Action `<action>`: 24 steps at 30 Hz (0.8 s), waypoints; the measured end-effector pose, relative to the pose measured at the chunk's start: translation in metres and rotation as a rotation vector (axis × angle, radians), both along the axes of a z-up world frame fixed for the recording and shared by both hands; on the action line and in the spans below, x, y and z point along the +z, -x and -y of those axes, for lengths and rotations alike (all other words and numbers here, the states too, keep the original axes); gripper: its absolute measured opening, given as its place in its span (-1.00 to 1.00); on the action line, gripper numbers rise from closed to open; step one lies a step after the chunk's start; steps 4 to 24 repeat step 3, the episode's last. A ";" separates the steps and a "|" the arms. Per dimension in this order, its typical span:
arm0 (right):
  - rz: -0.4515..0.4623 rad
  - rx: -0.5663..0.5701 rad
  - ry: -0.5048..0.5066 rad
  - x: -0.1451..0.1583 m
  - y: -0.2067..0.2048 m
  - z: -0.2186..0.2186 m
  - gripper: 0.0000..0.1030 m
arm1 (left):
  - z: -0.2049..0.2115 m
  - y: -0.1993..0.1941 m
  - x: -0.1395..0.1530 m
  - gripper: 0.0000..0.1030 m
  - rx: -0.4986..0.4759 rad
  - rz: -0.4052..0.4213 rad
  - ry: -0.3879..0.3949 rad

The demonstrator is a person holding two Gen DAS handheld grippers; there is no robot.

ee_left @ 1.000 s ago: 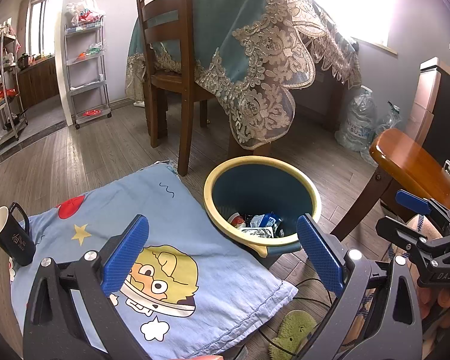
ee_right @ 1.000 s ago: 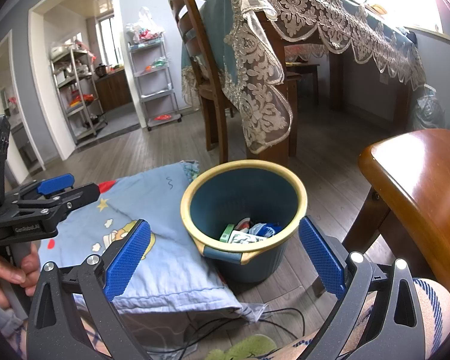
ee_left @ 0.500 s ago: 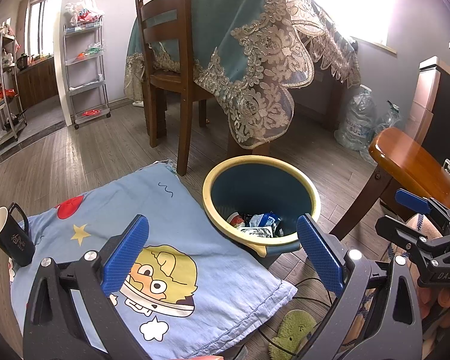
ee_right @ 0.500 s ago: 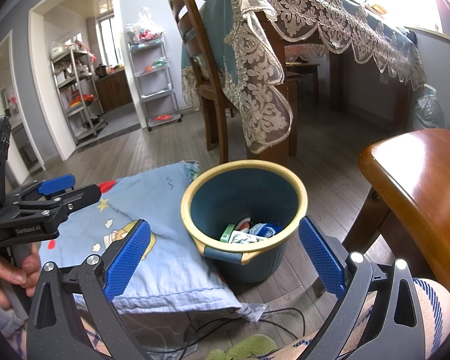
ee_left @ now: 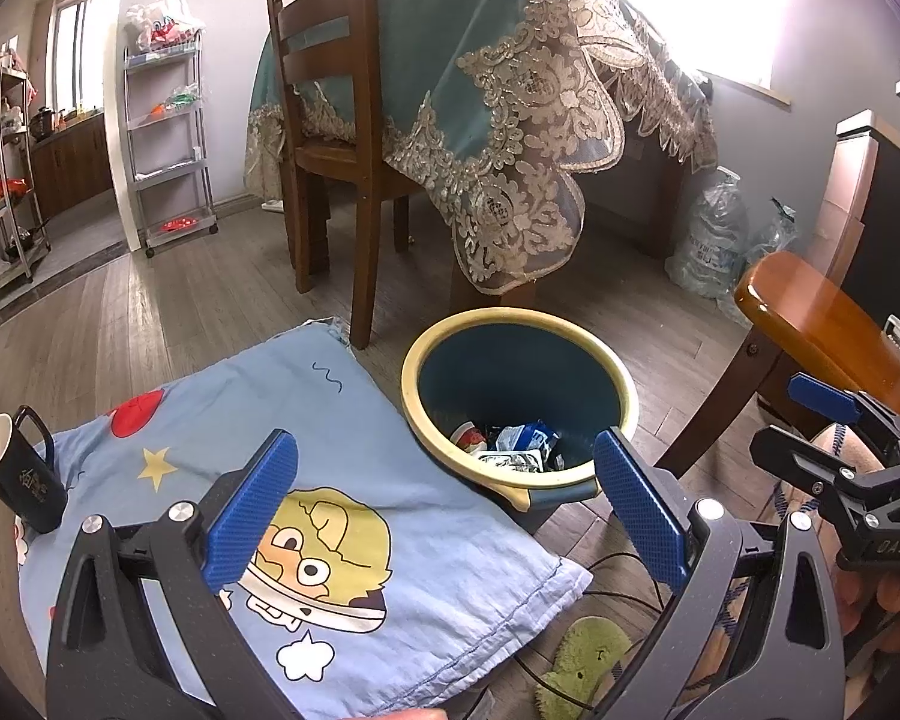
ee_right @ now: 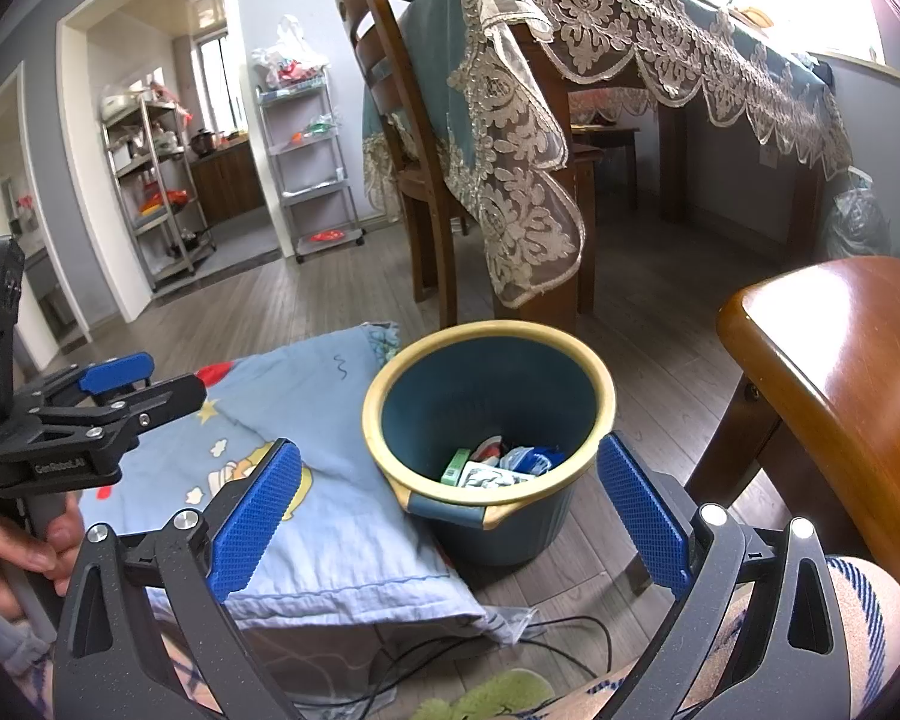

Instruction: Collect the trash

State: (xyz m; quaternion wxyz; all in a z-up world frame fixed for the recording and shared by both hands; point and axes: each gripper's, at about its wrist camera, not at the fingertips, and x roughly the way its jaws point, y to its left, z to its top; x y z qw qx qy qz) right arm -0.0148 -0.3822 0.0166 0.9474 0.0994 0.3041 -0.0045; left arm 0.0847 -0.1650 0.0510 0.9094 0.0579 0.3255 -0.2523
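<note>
A blue trash bin with a yellow rim (ee_left: 621,378) (ee_right: 606,384) stands on the wooden floor beside a low surface covered by a light blue cartoon cloth (ee_left: 354,420) (ee_right: 306,384). Crumpled wrappers and packets (ee_left: 513,444) (ee_right: 498,465) lie at the bin's bottom. My left gripper (ee_left: 444,483) is open above the cloth's near edge, nothing between its blue pads. My right gripper (ee_right: 450,486) is also open and empty, hovering just short of the bin. Each gripper shows in the other's view: the right gripper (ee_left: 810,414) at the right, the left gripper (ee_right: 144,381) at the left.
A black mug (ee_left: 15,480) stands on the cloth's left corner. A dining table with lace-edged teal cloth (ee_left: 510,120) and a wooden chair (ee_left: 324,120) stand behind the bin. An orange-brown stool (ee_right: 840,372) is at the right. Cables and a green slipper (ee_left: 582,654) lie on the floor.
</note>
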 end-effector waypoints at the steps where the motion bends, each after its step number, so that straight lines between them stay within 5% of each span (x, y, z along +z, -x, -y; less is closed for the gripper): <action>1: 0.000 0.000 0.000 0.000 0.000 0.000 0.90 | 0.000 0.000 0.000 0.89 0.000 -0.001 -0.001; 24: 0.001 0.000 -0.001 0.000 0.000 0.000 0.90 | -0.001 -0.001 0.000 0.89 0.003 -0.004 -0.004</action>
